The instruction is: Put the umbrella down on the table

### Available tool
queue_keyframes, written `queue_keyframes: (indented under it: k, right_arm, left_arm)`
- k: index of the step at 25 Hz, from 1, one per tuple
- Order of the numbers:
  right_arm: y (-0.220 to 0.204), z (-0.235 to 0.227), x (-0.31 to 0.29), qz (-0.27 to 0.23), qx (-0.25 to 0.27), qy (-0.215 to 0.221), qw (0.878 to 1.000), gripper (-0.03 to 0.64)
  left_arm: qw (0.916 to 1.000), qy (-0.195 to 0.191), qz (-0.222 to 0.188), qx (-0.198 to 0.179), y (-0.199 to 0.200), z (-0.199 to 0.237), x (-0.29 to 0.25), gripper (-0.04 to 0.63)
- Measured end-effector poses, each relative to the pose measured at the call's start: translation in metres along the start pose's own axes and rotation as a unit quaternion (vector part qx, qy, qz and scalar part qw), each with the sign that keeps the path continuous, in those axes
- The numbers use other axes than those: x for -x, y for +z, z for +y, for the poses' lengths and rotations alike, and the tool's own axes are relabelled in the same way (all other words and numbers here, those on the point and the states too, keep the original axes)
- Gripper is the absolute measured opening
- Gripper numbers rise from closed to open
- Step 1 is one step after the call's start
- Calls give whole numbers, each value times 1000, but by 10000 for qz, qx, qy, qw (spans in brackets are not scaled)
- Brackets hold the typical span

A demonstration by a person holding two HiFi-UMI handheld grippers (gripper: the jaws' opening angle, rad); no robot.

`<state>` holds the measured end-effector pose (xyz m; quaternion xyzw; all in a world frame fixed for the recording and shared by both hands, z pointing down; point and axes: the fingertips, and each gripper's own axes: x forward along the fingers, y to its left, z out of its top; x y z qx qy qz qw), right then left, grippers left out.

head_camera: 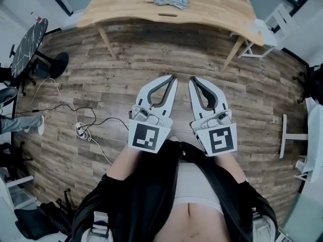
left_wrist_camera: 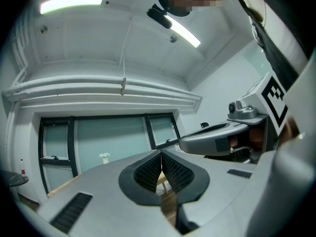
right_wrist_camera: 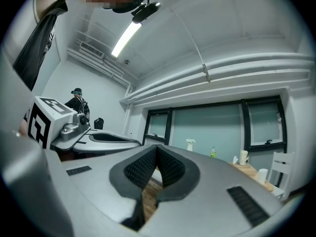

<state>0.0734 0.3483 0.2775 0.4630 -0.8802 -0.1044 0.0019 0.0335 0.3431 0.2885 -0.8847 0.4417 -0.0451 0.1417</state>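
Nearest my head camera sat the wearer's black jacket point(head_camera: 141, 195), and just beyond it I had both grippers side by side, pointing toward the wooden table point(head_camera: 212, 11). On the left gripper point(head_camera: 173, 76) the jaws were pressed fully together, ribbed pads meeting, with nothing caught between them. On the right gripper point(head_camera: 193, 78) the jaws were likewise closed and empty. Their tips were near each other but apart. Plank floor point(head_camera: 151, 59) lay between the grippers and the table. On the tabletop, about midway along it and well apart from both grippers, lay the folded pale blue umbrella point(head_camera: 170, 0). Off the table's left end stood a round dark-topped table point(head_camera: 29, 47), and a power strip point(head_camera: 81, 130) with cables lay on the floor. A white chair point(head_camera: 275, 24) stood at the table's right end.
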Motion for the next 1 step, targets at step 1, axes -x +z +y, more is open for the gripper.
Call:
queue_keyframes:
  k: [1]
  right_arm:
    - [0, 0, -1, 10, 11, 7, 10000, 28]
  left_arm:
    - [10000, 2, 4, -2, 0, 1, 0, 8]
